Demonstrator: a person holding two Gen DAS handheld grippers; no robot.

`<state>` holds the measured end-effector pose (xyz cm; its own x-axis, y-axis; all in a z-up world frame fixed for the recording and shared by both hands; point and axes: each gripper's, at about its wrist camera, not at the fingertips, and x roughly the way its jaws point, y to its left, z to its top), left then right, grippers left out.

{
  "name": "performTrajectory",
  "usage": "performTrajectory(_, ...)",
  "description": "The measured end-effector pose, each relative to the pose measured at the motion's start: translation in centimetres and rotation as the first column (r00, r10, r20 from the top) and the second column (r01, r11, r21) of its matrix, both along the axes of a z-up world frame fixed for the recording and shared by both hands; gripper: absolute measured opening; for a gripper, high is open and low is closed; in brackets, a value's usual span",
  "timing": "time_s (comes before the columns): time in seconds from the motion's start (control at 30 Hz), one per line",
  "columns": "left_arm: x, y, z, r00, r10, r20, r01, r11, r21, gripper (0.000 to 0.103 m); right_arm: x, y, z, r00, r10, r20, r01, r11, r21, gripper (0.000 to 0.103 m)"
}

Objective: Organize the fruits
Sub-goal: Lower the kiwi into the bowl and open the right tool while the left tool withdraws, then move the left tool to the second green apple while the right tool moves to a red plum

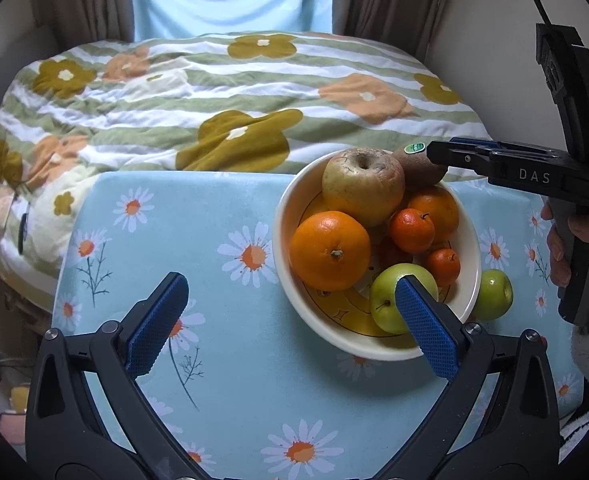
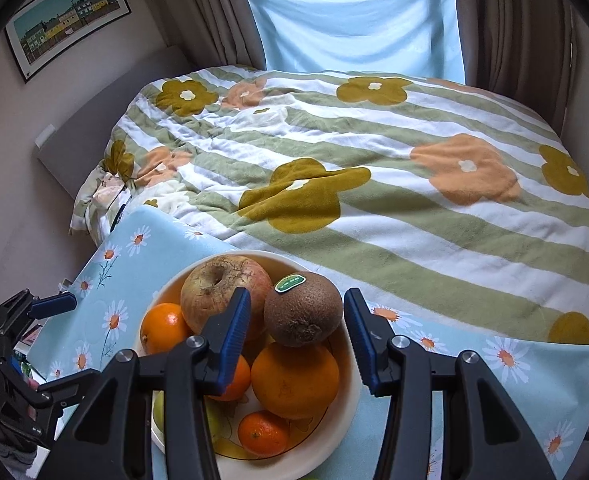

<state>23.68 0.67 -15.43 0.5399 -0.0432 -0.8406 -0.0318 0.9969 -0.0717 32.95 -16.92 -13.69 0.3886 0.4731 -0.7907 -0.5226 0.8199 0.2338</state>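
Left gripper [image 1: 290, 324] spread wide, holding nothing, above daisy tablecloth [image 1: 222, 400]; right finger overlapping green apple [image 1: 390, 292] in white bowl [image 1: 294, 300]. 2nd green apple [image 1: 492, 294] outside bowl, just right of that finger. Right gripper [image 2: 298, 336] open, fingers either side of kiwi [image 2: 302, 308] atop pile, not touching.
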Motion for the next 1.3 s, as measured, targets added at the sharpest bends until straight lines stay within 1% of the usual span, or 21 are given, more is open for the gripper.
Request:
performTrajectory(0.2, -0.5, -0.4, 1.1, 1.000, -0.003, 0.018, 0.003, 1.000, 0.016, 0.103, -0.8, -0.8, 0.4, 0.999, -0.031, -0.033, 0.032, 0.999, 0.006, 0.045)
performTrajectory(0.43, -1.9, -1.1, 2.9, 0.999, -0.006, 0.054, 0.004, 1.000, 0.026, 0.103, -3.1, -1.8, 2.8, 0.999, -0.041, 0.010, 0.041, 0.999, -0.012, 0.045)
performTrajectory(0.47, -2.2, -1.3, 3.3, 0.998, -0.006, 0.061, 0.005, 1.000, 0.028, 0.103, -3.5, -1.8, 3.3, 0.999, -0.042, 0.020, 0.043, 0.999, -0.021, 0.048)
performTrajectory(0.5, -2.5, -1.4, 3.6, 0.998, -0.009, 0.069, 0.007, 1.000, 0.030, 0.103, -3.9, -1.9, 3.7, 0.999, -0.042, 0.033, 0.043, 0.999, -0.030, 0.056)
performTrajectory(0.53, -2.9, -1.6, 4.0, 0.997, -0.011, 0.076, 0.009, 0.999, 0.032, 0.103, -4.4, -2.0, 4.2, 0.998, -0.041, 0.045, 0.043, 0.998, -0.036, 0.069)
performTrajectory(0.6, -3.5, -2.0, 4.7, 0.996, -0.015, 0.091, 0.012, 0.999, 0.036, 0.103, -5.2, -2.2, 5.1, 0.997, -0.036, 0.063, 0.038, 0.999, -0.039, 0.080)
performTrajectory(0.67, -4.1, -2.5, 5.3, 0.994, -0.022, 0.103, 0.018, 0.999, 0.044, 0.103, -6.3, -2.6, 5.9, 0.996, -0.033, 0.078, 0.036, 0.999, -0.041, 0.081)
performTrajectory(0.7, -4.4, -2.7, 5.7, 0.994, -0.025, 0.111, 0.020, 0.999, 0.048, 0.103, -6.8, -2.8, 6.3, 0.996, -0.036, 0.086, 0.039, 0.998, -0.041, 0.084)
performTrajectory(0.73, -4.7, -2.9, 6.0, 0.992, -0.029, 0.120, 0.023, 0.998, 0.051, 0.103, -7.4, -3.1, 6.8, 0.995, -0.040, 0.096, 0.044, 0.998, -0.039, 0.091)
performTrajectory(0.8, -5.4, -3.5, 6.8, 0.990, -0.038, 0.137, 0.031, 0.998, 0.053, 0.103, -8.6, -3.9, 7.6, 0.992, -0.052, 0.119, 0.056, 0.998, -0.028, 0.100)
performTrajectory(0.83, -5.8, -3.7, 7.1, 0.989, -0.041, 0.144, 0.033, 0.998, 0.056, 0.103, -9.2, -4.3, 8.1, 0.990, -0.057, 0.129, 0.061, 0.998, -0.022, 0.102)
performTrajectory(1.07, -7.6, -6.4, 8.9, 0.978, -0.093, 0.189, 0.082, 0.994, 0.066, 0.103, -12.8, -7.7, 9.8, 0.981, -0.106, 0.159, 0.112, 0.993, -0.024, 0.102)
performTrajectory(1.2, -8.1, -8.4, 9.5, 0.968, -0.153, 0.200, 0.142, 0.988, 0.067, 0.103, -15.1, -9.9, 10.2, 0.975, -0.151, 0.162, 0.157, 0.987, -0.029, 0.102)
performTrajectory(1.3, -8.4, -9.9, 9.8, 0.955, -0.211, 0.208, 0.202, 0.977, 0.067, 0.103, -16.8, -11.4, 10.4, 0.969, -0.199, 0.150, 0.206, 0.978, -0.031, 0.102)
